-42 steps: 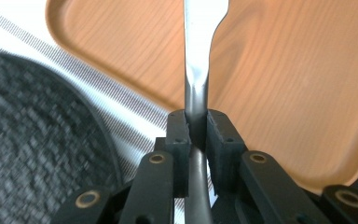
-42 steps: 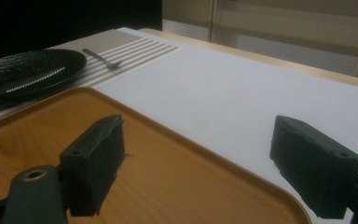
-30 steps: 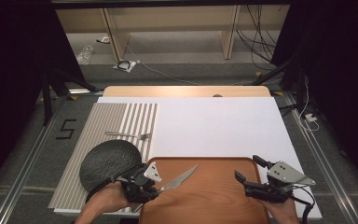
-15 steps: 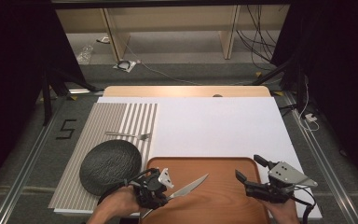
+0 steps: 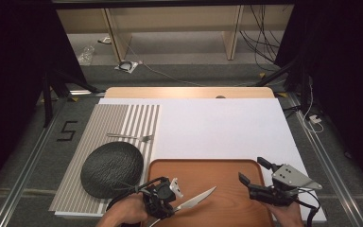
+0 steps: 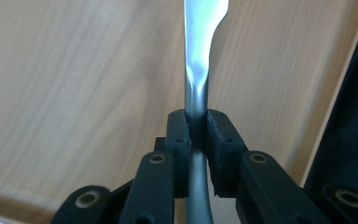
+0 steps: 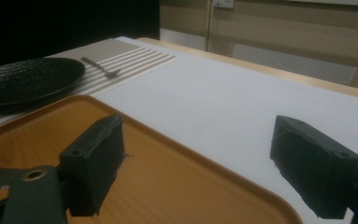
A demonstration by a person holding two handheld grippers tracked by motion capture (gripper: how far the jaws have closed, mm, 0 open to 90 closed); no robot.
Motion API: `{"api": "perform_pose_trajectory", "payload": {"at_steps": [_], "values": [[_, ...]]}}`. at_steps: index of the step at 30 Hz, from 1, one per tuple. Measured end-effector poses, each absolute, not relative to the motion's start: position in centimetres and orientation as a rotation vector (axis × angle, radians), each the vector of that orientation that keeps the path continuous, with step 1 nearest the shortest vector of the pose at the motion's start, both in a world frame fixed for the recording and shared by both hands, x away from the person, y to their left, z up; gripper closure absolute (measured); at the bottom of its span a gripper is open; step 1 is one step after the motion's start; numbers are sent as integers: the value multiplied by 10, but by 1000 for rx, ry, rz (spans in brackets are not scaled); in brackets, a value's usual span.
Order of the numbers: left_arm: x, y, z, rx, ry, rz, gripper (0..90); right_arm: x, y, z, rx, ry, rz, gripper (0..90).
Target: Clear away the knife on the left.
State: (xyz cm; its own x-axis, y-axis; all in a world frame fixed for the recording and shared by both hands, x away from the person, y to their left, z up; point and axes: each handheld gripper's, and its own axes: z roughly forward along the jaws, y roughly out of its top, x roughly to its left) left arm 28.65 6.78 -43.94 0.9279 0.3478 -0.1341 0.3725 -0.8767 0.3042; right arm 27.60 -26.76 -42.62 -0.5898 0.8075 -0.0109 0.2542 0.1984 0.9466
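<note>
The left gripper (image 5: 178,201) held a table knife (image 5: 196,198) by its handle, jaws clamped on it, blade pointing toward 2 o'clock over the wooden tray (image 5: 208,172). The right gripper (image 5: 254,174) hovered at the tray's 4 o'clock corner, jaws wide and empty. To carry the knife well, I judged the grip should stay firm, since the smooth round handle could twist or slip

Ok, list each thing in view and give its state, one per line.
Left gripper: shut on the silver table knife.
Silver table knife: held over the tray.
Right gripper: open, holding nothing.
Brown wooden tray: nothing lying in it.
Black round plate: bare, on the striped placemat.
Silver fork: flat on the placemat.
</note>
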Motion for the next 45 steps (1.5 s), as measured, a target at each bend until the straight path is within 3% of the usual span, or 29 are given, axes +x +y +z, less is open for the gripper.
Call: {"api": "perform_pose_trajectory", "payload": {"at_steps": [16,17,19,20,21,22,26,33,36,45], "values": [[287,68,-452,2815,551,-154,783,275,-267,-426,987,1973,1385,187],[287,68,-452,2815,551,-154,771,275,-267,-426,988,1974,1386,187],[287,69,-450,2769,577,-152,655,275,-267,-426,987,1975,1385,187],[287,68,-448,2762,573,-137,655,276,-266,-427,981,1963,1401,187],[285,68,-443,2733,563,-89,582,275,-267,-426,987,1975,1384,187],[285,68,-443,2733,563,-89,579,275,-267,-426,986,1974,1384,187],[284,67,-438,2676,526,-56,619,277,-267,-427,980,1968,1397,187],[278,60,-441,2645,441,4,827,276,-267,-427,977,1969,1395,187],[274,57,-445,2651,404,9,877,276,-266,-427,978,1970,1395,187],[269,50,-454,2639,374,-5,896,277,-267,-428,975,1971,1393,188]]}}
